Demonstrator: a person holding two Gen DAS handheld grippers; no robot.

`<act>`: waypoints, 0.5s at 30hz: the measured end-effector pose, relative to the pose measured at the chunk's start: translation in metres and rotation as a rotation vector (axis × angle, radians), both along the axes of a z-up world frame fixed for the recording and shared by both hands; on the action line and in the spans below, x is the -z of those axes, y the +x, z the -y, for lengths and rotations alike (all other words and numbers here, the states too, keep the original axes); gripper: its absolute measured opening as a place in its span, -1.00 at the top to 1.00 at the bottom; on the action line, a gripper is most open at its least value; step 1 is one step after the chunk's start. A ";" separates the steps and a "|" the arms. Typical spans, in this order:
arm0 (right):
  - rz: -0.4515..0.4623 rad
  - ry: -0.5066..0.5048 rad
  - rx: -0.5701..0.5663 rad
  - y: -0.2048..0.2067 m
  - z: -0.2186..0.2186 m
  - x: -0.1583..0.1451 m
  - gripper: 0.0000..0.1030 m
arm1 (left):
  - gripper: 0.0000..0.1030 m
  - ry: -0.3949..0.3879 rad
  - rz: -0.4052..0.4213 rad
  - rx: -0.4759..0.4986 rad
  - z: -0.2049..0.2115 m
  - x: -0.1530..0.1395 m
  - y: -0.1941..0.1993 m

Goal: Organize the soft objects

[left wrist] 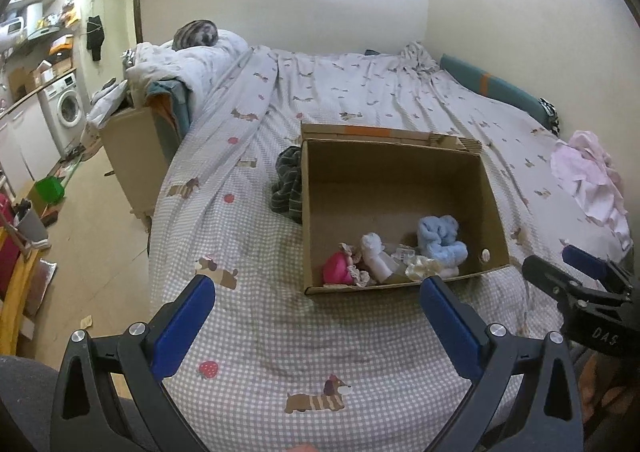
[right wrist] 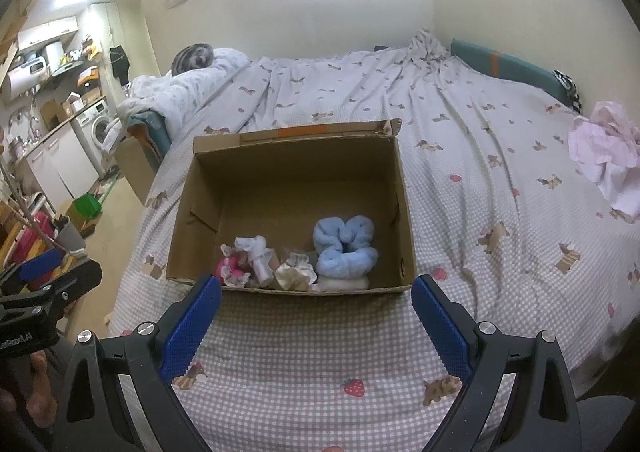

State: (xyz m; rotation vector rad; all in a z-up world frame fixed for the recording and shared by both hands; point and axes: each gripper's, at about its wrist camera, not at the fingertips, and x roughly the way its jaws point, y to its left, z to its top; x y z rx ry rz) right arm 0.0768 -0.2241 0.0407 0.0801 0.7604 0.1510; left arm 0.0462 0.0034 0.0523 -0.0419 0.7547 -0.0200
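Note:
An open cardboard box (left wrist: pixel 492 208) (right wrist: pixel 188 212) sits on the bed. Inside at its near end lie a light blue fluffy item (left wrist: pixel 440 238) (right wrist: pixel 344 246), a pink item (left wrist: pixel 338 268) (right wrist: pixel 232 266), a white item (left wrist: pixel 376 256) (right wrist: pixel 260 256) and a cream item (left wrist: pixel 420 268) (right wrist: pixel 294 272). A dark striped garment (left wrist: pixel 288 184) lies on the bed beside the box's left wall. A pink-white garment (left wrist: pixel 588 176) (right wrist: pixel 604 152) lies at the bed's right. My left gripper (left wrist: pixel 316 292) is open and empty, just before the box. My right gripper (right wrist: pixel 316 292) is open and empty, also before the box.
The bed has a checked sheet (left wrist: pixel 280 332) (right wrist: pixel 320 344) with dog prints. A folded duvet (left wrist: pixel 188 64) and a teal cushion (left wrist: pixel 488 84) lie at the far end. A second cardboard box (left wrist: pixel 128 148) stands on the floor left of the bed, with kitchen clutter beyond.

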 end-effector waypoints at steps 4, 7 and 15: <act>-0.002 -0.008 -0.008 0.000 -0.002 0.001 -0.98 | -0.99 -0.005 -0.003 0.009 0.002 0.000 -0.001; -0.007 -0.009 -0.008 0.001 -0.003 0.002 -0.98 | -0.99 -0.005 -0.005 0.013 0.002 0.001 0.000; -0.016 0.009 -0.014 0.001 -0.004 0.004 -1.00 | -0.99 -0.013 -0.006 0.015 0.001 0.002 0.000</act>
